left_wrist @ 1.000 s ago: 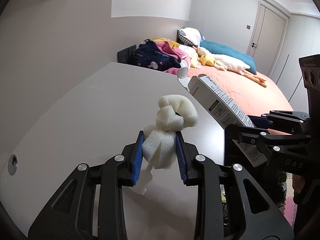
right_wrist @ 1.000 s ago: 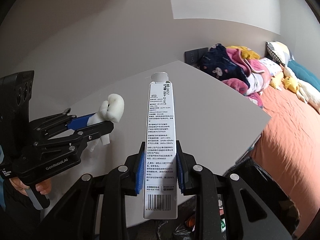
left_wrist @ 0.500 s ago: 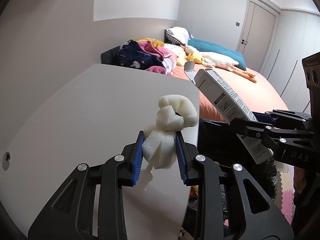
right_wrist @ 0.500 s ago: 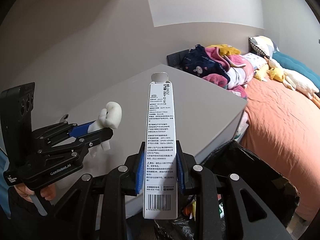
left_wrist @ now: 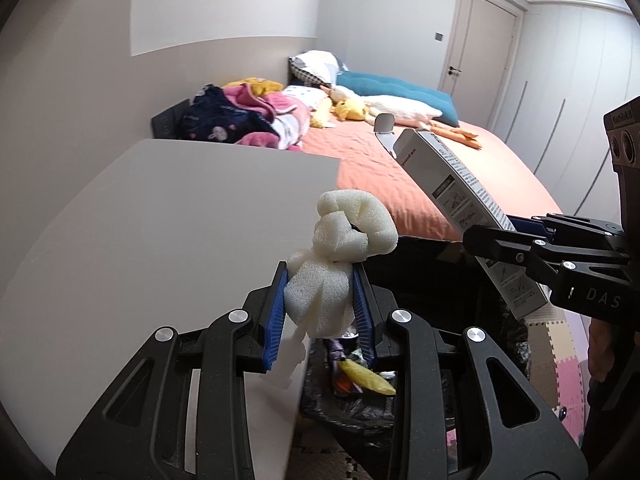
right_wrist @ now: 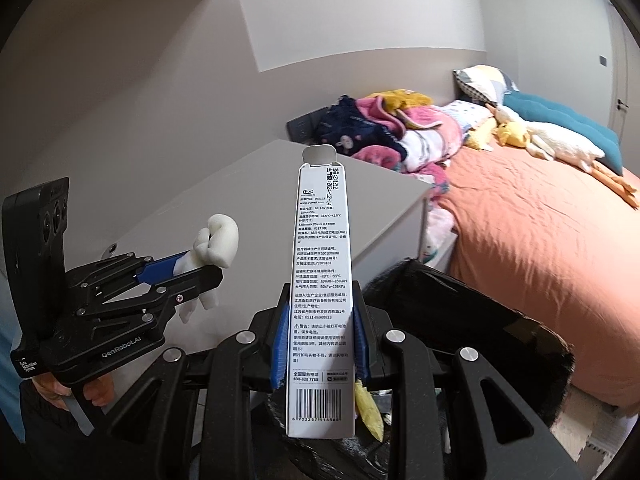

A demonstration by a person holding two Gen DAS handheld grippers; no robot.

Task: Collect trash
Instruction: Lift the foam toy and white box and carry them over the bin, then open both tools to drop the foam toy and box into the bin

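Both loads over the black bin bag now: left gripper clamps foam, right gripper pinches the carton (release comes next, I'd say).

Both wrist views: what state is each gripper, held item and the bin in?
Left gripper: shut on the foam piece.
Foam piece: squeezed, held in the air.
Right gripper: shut on the box.
Box: end flap open, held above the bin bag.
Bin bag: open, trash inside.
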